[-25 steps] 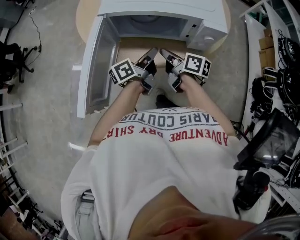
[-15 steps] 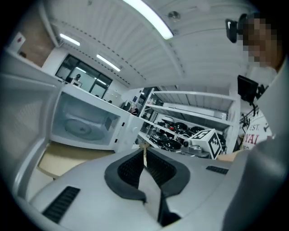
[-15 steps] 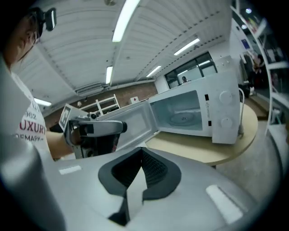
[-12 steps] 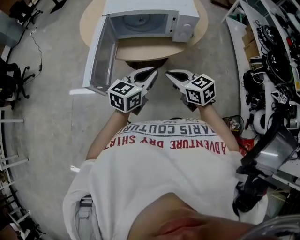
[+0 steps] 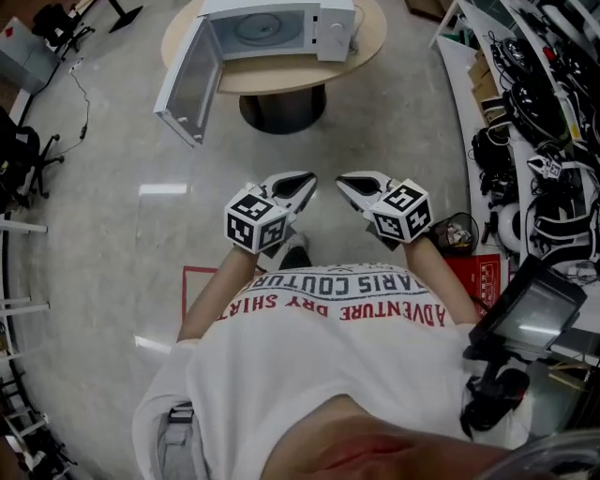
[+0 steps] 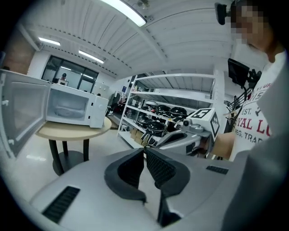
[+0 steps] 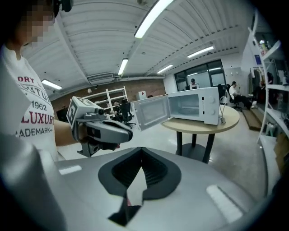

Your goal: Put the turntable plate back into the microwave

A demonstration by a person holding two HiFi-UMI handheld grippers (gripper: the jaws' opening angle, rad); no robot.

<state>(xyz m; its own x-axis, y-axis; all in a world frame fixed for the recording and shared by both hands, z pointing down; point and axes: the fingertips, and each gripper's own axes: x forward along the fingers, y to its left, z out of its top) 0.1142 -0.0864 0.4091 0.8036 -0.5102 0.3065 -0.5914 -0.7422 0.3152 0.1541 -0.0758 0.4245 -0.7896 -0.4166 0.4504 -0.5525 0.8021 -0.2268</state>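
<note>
The white microwave [image 5: 281, 19] stands on a round table, its door [image 5: 187, 84] swung wide open to the left. The round glass turntable plate [image 5: 258, 26] lies flat inside the cavity. I stand well back from the table. My left gripper [image 5: 307, 178] and right gripper [image 5: 343, 180] hover side by side over the floor, both shut with nothing between the jaws. The left gripper view shows the microwave [image 6: 67, 108] far off on the left. In the right gripper view the microwave [image 7: 194, 104] and its open door [image 7: 151, 112] are equally distant.
The round wooden table [image 5: 366, 52] rests on a dark pedestal [image 5: 281, 108]. Racks crowded with cables and equipment [image 5: 534, 122] run along the right. A red-edged floor mat [image 5: 202, 281] lies by my feet. Office chairs [image 5: 23, 150] stand at the left.
I have stepped back from the microwave. Both grippers have drawn away from its opening and now hang over bare floor; the microwave looks smaller and farther off.
</note>
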